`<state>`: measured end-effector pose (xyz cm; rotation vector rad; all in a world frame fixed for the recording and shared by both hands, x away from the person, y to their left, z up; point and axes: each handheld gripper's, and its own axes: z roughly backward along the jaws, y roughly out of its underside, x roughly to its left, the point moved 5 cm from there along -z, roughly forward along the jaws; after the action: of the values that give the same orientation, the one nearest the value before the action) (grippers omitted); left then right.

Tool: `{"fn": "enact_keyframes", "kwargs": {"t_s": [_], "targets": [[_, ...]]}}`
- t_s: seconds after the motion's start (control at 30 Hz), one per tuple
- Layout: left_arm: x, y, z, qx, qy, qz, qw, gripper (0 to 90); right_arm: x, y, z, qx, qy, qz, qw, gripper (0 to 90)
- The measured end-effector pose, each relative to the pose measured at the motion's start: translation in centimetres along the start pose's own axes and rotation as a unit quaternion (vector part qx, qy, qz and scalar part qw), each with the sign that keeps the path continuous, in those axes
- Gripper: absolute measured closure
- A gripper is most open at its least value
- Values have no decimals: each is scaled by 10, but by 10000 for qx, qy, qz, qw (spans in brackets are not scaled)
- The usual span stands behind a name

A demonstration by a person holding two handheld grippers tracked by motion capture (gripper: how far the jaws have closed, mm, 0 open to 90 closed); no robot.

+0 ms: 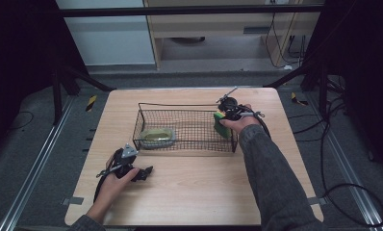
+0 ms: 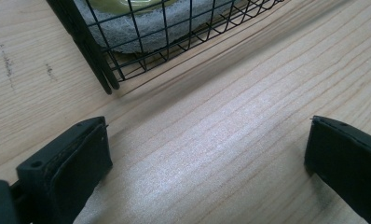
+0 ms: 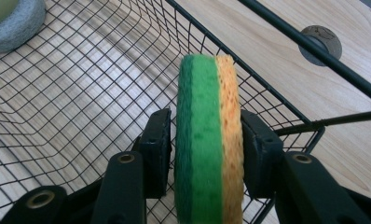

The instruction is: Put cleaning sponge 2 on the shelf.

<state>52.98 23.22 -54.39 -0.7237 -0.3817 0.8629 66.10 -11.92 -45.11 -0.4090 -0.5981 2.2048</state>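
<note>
The sponge (image 1: 222, 124), green and yellow, stands on edge at the wire basket's (image 1: 146, 111) three-o'clock end, pinched by the right gripper (image 1: 226, 118). The left gripper (image 1: 140, 173) rests on the table (image 1: 204, 187) at seven o'clock. In the left gripper view its jaws gape wide over bare wood. In the right gripper view both pads sit against the sponge (image 3: 209, 140).

Wire basket (image 1: 187, 126) sits mid-surface (image 1: 194, 192), toward the far edge. Inside it: scouring pad (image 1: 156, 136) at the left end, sponge (image 1: 222, 125) standing on edge at the right end, between the jaws of the right gripper (image 1: 226, 117). Left gripper (image 1: 141, 173) rests on the surface in front of the basket's left end, apart from it.
</note>
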Motion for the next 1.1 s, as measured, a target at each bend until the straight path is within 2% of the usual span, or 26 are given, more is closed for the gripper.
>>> {"fn": "enact_keyframes", "kwargs": {"t_s": [0.1, 0.2, 0.4, 0.53, 0.8, 1.1], "targets": [[0, 0, 0, 0, 1, 1, 10000, 0, 0, 1, 4, 2, 12, -14, 10000, 586], [0, 0, 0, 0, 1, 3, 10000, 0, 1, 2, 11, -32, -32, -43, 10000, 635], [0, 0, 0, 0, 3, 9, 10000, 0, 8, 3, 16, 31, -87, -21, 10000, 629], [0, 0, 0, 0, 4, 12, 10000, 0, 20, -1, 17, 27, -161, 4, 9999, 607], [0, 0, 0, -2, -2, 8, 10000, 0, 32, -7, 15, 46, -279, 58, 9996, 571], [0, -1, -1, 3, -2, 6, 10000, 0, 47, -10, 4, 164, -430, 105, 9989, 530]]}}
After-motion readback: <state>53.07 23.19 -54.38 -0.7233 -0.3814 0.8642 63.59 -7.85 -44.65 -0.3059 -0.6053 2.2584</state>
